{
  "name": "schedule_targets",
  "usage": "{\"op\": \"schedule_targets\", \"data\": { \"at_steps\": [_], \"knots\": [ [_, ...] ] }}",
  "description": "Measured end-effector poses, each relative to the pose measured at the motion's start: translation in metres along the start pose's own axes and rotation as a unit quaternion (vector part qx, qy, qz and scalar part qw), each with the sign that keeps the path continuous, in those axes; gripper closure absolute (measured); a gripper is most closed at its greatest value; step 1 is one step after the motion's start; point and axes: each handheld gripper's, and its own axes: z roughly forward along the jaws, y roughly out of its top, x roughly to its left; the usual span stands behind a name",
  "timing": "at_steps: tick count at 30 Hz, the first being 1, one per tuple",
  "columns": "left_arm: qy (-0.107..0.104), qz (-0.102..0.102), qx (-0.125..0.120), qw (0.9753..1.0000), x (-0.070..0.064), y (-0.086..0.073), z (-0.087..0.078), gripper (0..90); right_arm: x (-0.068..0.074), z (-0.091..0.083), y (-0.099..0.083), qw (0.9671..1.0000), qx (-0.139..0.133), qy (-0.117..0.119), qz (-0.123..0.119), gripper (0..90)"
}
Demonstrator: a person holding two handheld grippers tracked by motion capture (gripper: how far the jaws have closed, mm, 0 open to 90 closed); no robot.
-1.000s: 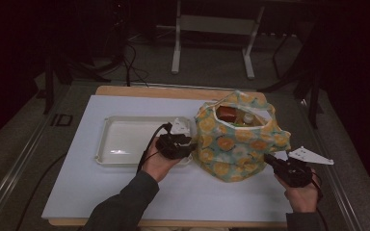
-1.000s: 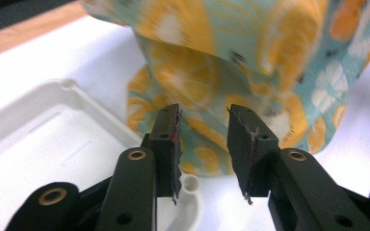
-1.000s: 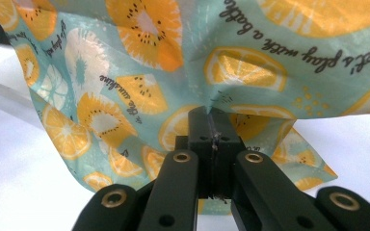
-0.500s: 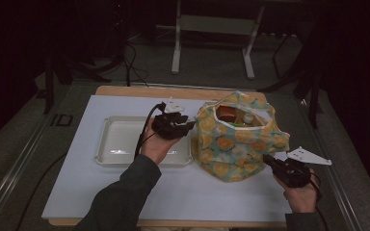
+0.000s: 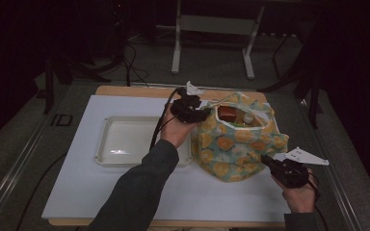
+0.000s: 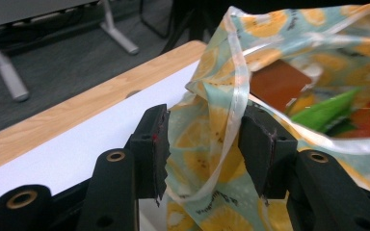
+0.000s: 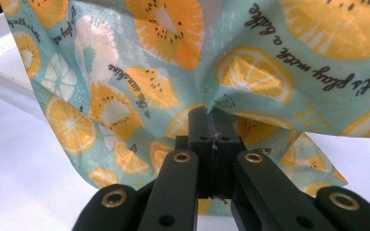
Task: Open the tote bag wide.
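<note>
We see one counter point(image 5: 77, 192), its white top bare along the left edge. On it sit one fruit-print bag point(image 5: 236, 154) toward the right edge and one empty white tray point(image 5: 125, 144) just beside it, at the middle. Our left gripper point(image 6: 204, 149) stands wide open around the bag's rim. Our right gripper point(image 7: 212, 134) is clamped tight on the bag's cloth.

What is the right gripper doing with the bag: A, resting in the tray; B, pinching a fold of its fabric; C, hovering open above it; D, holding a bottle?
B: in the right gripper view the right gripper has its jaws shut on a gathered fold of the bag.
</note>
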Motion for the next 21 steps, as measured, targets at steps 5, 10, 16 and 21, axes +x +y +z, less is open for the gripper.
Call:
{"op": "schedule_targets", "data": {
  "at_steps": [5,10,16,21],
  "knots": [
    [-0.016,0.008,-0.011,0.9998,-0.003,0.002,-0.002,71.0,0.000,-0.001,-0.001,1.0000,-0.002,0.001,-0.004,90.0],
    [-0.056,0.019,-0.057,0.9967,-0.017,-0.004,-0.023,88.8,-0.001,-0.002,0.000,1.0000,-0.004,-0.001,-0.001,90.0],
    [-0.048,0.067,-0.058,0.9950,-0.030,-0.006,-0.034,88.6,0.001,0.000,0.001,1.0000,-0.003,-0.001,-0.003,90.0],
    [-0.017,0.053,-0.042,0.9976,-0.016,-0.002,-0.024,70.6,0.004,0.000,0.002,1.0000,-0.001,0.000,-0.008,90.0]
  ]
}}
